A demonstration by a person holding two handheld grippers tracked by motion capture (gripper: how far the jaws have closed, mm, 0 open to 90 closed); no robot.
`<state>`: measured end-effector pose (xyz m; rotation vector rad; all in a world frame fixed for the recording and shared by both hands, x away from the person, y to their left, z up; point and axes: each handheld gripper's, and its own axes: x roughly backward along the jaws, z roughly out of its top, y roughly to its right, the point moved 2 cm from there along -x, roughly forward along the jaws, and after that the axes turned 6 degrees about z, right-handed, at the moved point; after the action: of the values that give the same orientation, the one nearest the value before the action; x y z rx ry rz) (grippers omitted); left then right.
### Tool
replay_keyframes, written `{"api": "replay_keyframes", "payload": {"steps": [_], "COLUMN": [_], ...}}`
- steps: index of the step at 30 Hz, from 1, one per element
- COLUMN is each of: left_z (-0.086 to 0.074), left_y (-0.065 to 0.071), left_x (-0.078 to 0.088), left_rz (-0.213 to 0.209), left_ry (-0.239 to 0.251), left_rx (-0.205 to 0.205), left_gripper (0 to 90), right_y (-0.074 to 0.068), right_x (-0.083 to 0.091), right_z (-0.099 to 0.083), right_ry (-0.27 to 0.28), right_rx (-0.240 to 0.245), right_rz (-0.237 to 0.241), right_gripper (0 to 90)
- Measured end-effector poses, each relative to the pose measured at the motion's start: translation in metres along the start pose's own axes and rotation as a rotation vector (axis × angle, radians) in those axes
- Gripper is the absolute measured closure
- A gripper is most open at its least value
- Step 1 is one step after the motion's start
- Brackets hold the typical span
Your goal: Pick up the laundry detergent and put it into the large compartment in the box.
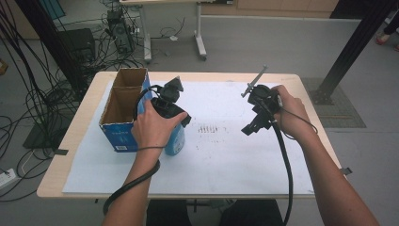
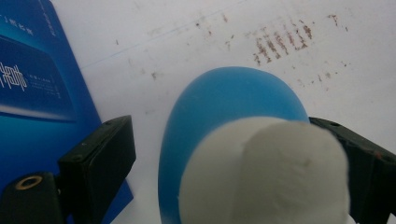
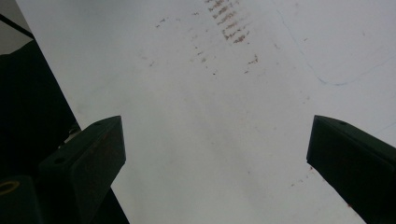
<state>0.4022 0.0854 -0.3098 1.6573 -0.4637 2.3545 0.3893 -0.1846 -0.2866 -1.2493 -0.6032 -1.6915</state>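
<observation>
Table (image 1: 70, 155) carries a sheet (image 1: 226, 165). Open box (image 1: 123, 108) at sheet's 9 o'clock edge. Bottle (image 1: 176, 139) upright just beside box, at its 3 o'clock, between left gripper (image 1: 175, 117) jaws. Smudge marks (image 1: 210, 129) mid-sheet. Right gripper (image 1: 254, 126) at 3 o'clock of marks, above sheet.

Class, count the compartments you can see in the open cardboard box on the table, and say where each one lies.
2. The cardboard box is split by a divider: one compartment at the far end, one nearer the person, beside the left gripper.
</observation>
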Motion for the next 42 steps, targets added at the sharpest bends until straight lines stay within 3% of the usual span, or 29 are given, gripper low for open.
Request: {"api": "replay_keyframes", "payload": {"steps": [42], "left_z": [0.0014], "left_y": [-0.0015], "left_x": [0.003], "left_rz": [0.0], "left_ry": [-0.001], "left_rx": [0.007], "left_gripper": [10.2], "right_y": [0.0005], "right_x": [0.0023], "right_z": [0.0007], "right_ry": [-0.002], "right_rx": [0.005], "right_rz": [-0.011], "right_gripper": [4.2]}}
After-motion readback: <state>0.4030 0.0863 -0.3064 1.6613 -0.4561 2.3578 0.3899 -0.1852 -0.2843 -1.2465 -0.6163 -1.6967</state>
